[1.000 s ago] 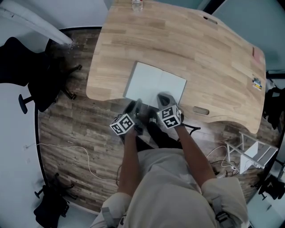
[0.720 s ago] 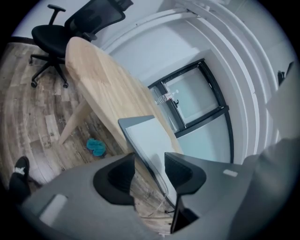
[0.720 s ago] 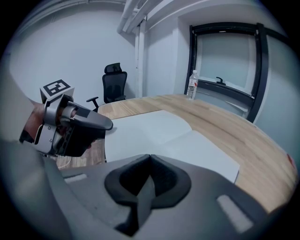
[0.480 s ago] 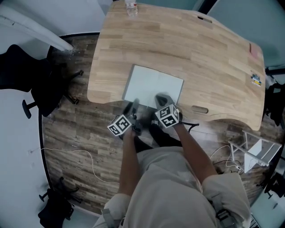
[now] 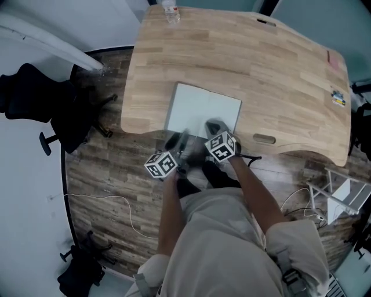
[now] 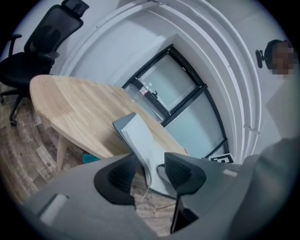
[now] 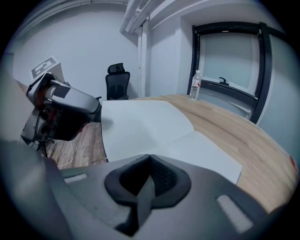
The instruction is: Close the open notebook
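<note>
The open notebook (image 5: pixel 203 109) lies with white pages up at the near edge of the wooden desk (image 5: pixel 278 75). My left gripper (image 5: pixel 177 142) is at its near left corner. In the left gripper view the notebook's page edge (image 6: pixel 140 143) runs between the two jaws, and the left gripper (image 6: pixel 151 168) stands open around it. My right gripper (image 5: pixel 214 126) hovers over the near edge of the right page. It is shut (image 7: pixel 150 161) with nothing in it, and both notebook pages (image 7: pixel 154 129) spread out ahead of it.
A water bottle (image 5: pixel 170 11) stands at the desk's far edge. A black office chair (image 5: pixel 40 98) stands on the wood floor to the left. Cables (image 5: pixel 110 200) trail on the floor, and a white rack (image 5: pixel 339 194) is at the right. The person's legs are below the desk edge.
The head view has shifted a little. Both grippers stay at the notebook's near edge and the notebook still lies open.
</note>
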